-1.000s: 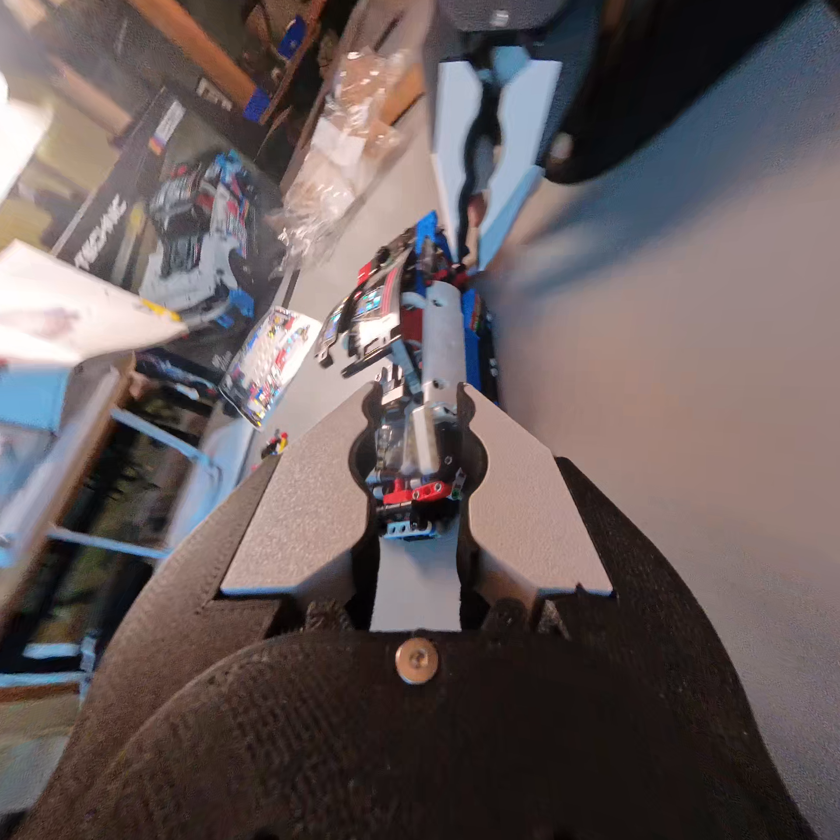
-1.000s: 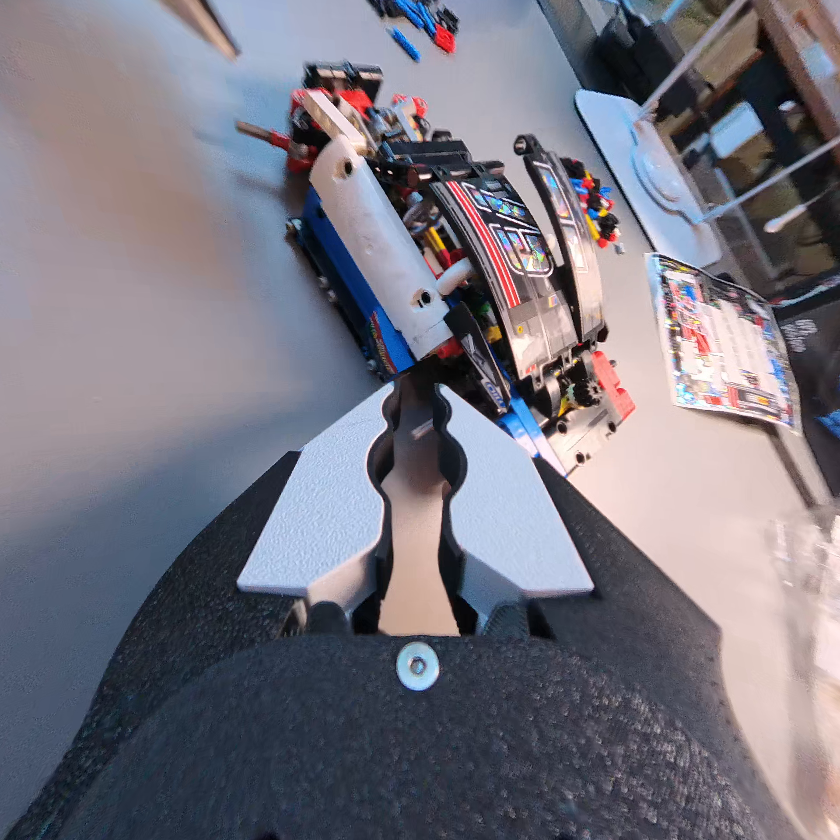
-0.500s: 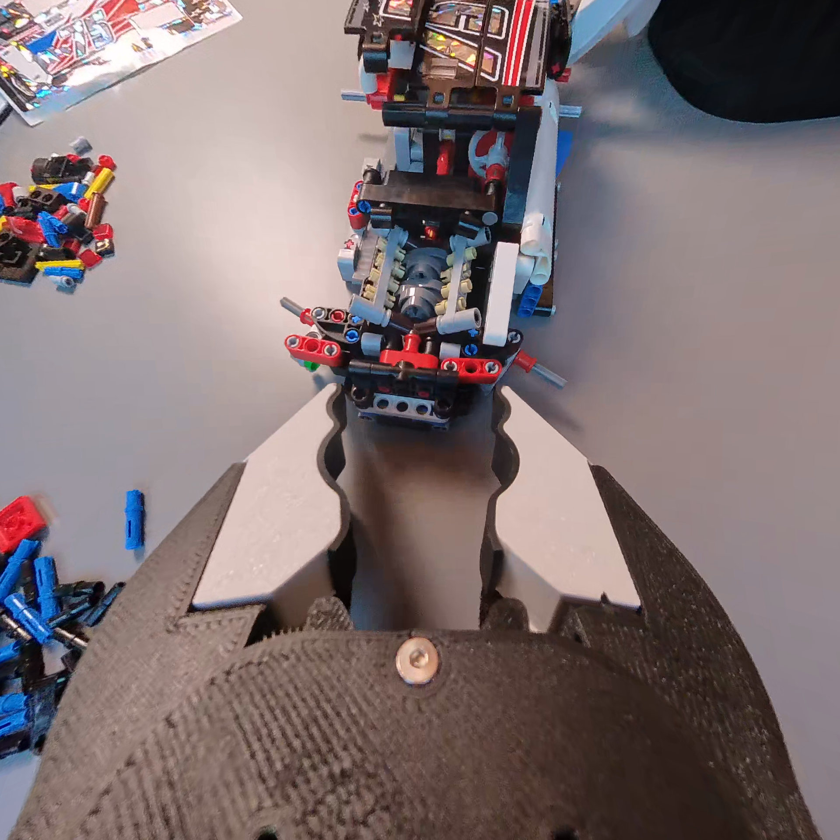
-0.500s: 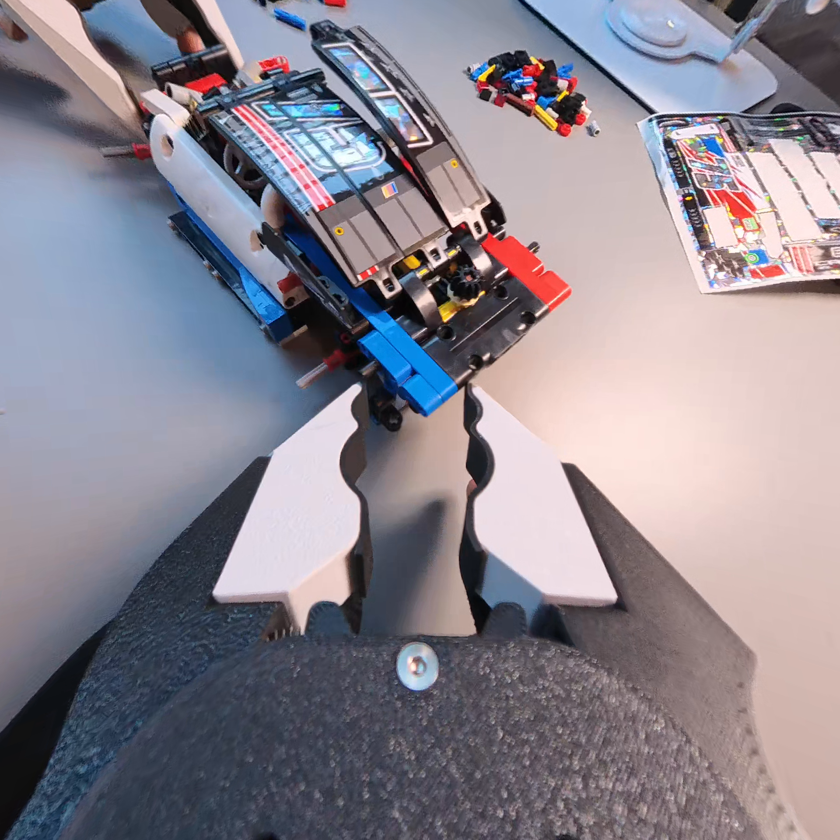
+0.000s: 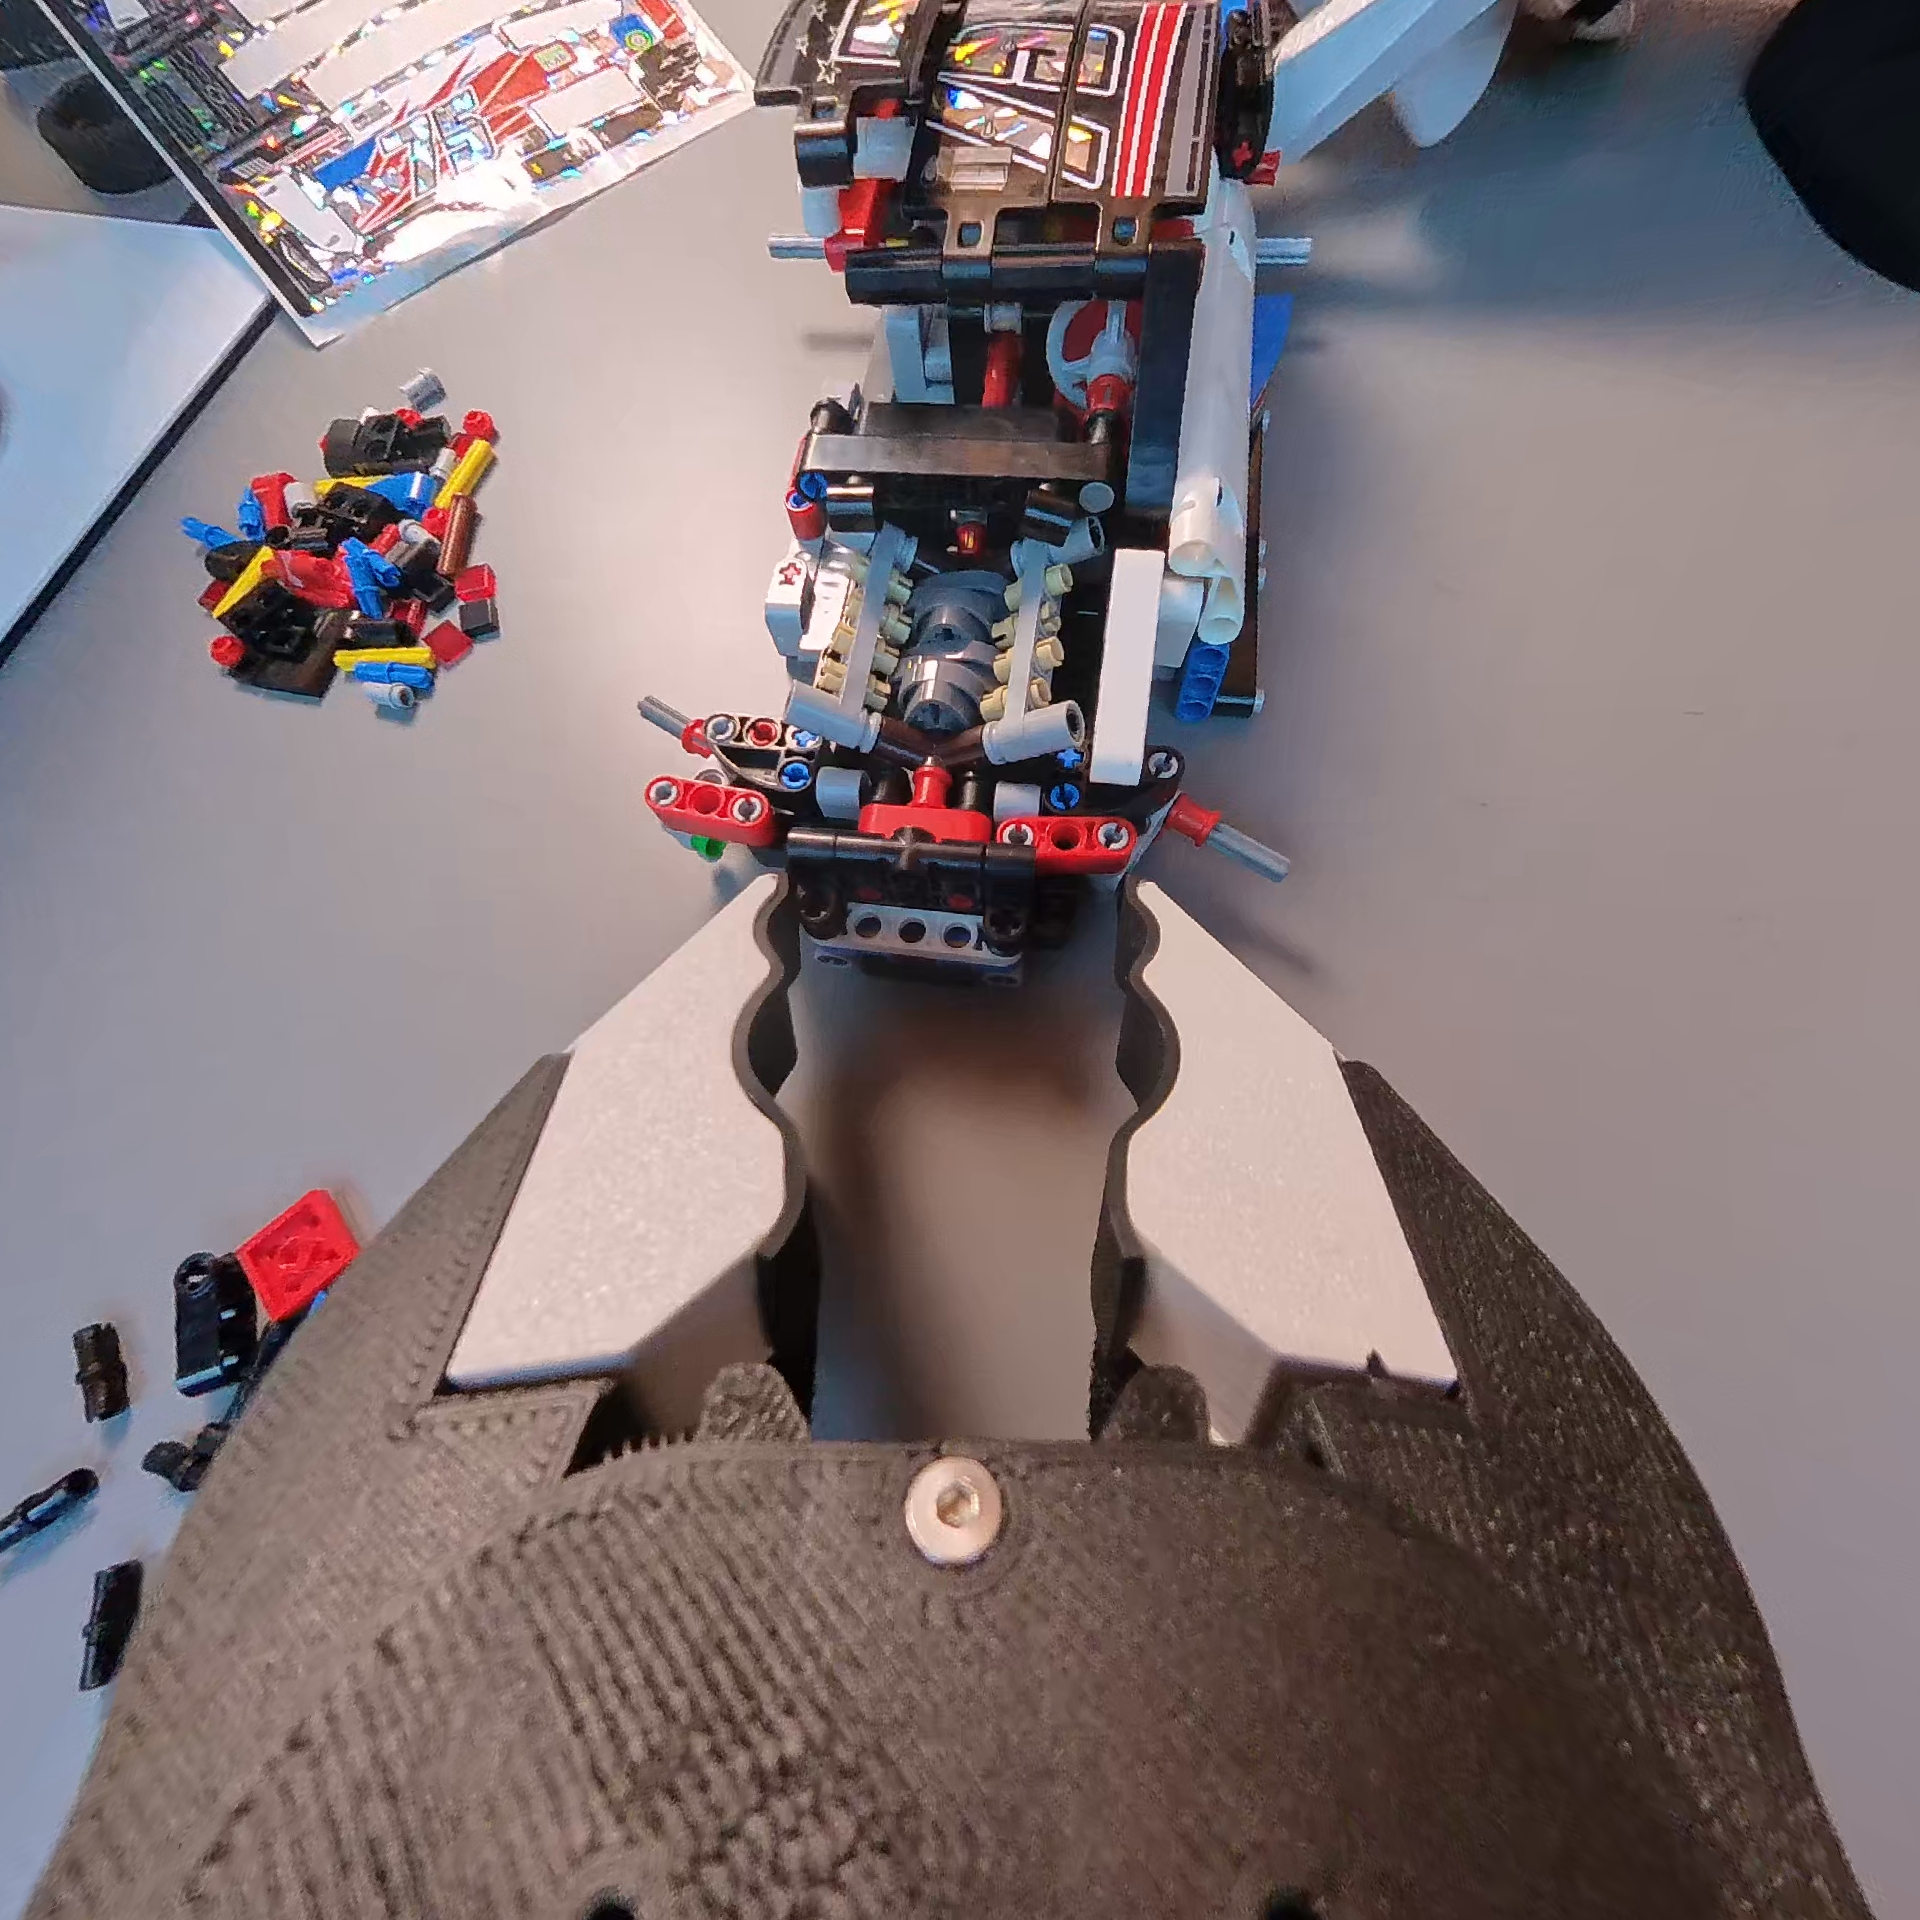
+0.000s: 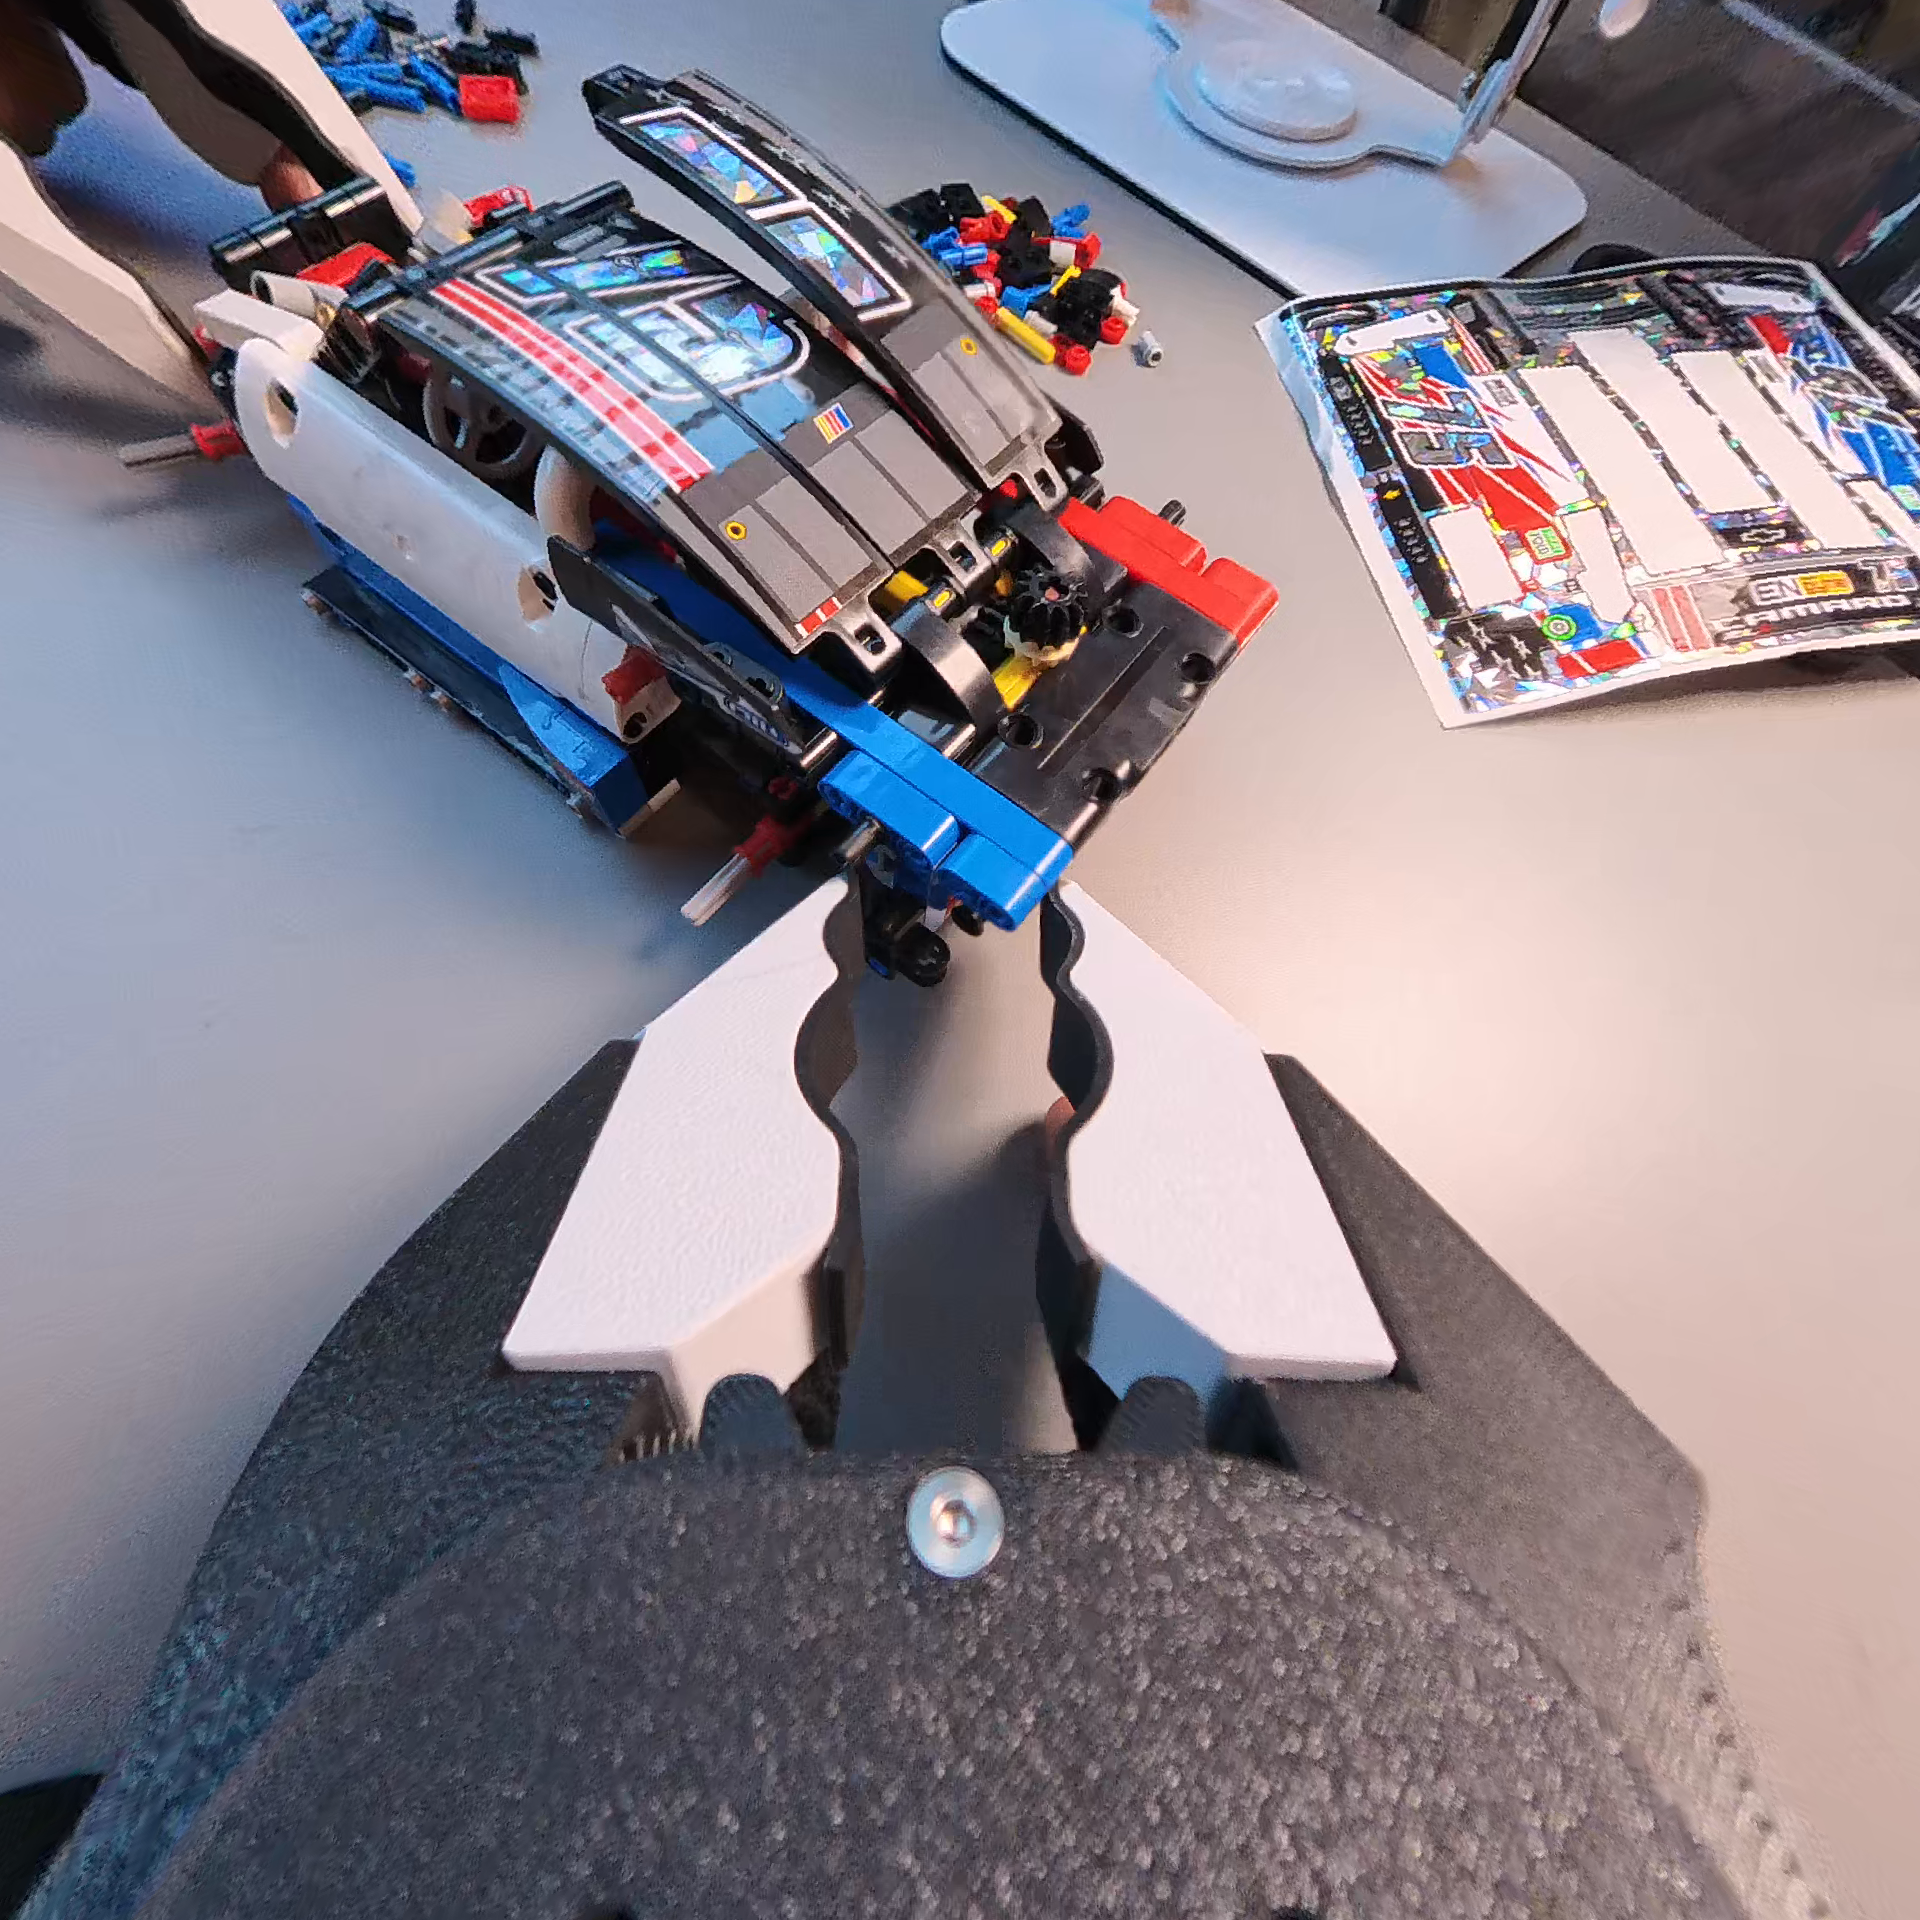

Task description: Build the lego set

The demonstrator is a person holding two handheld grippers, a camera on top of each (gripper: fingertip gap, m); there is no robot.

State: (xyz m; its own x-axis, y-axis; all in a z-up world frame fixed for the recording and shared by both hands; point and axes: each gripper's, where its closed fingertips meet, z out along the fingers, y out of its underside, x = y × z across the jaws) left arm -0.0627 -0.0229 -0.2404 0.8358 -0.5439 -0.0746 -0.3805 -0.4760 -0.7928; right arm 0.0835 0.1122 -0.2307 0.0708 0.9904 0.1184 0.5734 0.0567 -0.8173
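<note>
The half-built lego car [image 5: 997, 623], with black stickered roof, white side and blue base, lies on the grey table. My left gripper [image 5: 951, 914] is open, and the car's rear end with its red beams stands between the fingertips without being pressed. In the right wrist view the car [image 6: 675, 436] points its front corner at me. My right gripper [image 6: 945, 904] is shut on the car's blue front corner beam [image 6: 966, 842] and a black part under it. The right gripper's white fingers show in the left wrist view [image 5: 1382, 83] at the far end of the car.
A shiny sticker sheet [image 5: 416, 135] [image 6: 1621, 468] lies beside the car. A pile of small parts [image 5: 353, 551] [image 6: 1029, 270] sits near it. More loose parts [image 5: 260, 1288] lie by my left gripper. A monitor stand base [image 6: 1268, 135] is at the back. There is about 20 cm between the tips of the two grippers.
A second ago my left gripper held the car's rear end, tilted up. The car now lies flat and the left jaws have opened. The right jaws opened, then closed on the blue corner.
</note>
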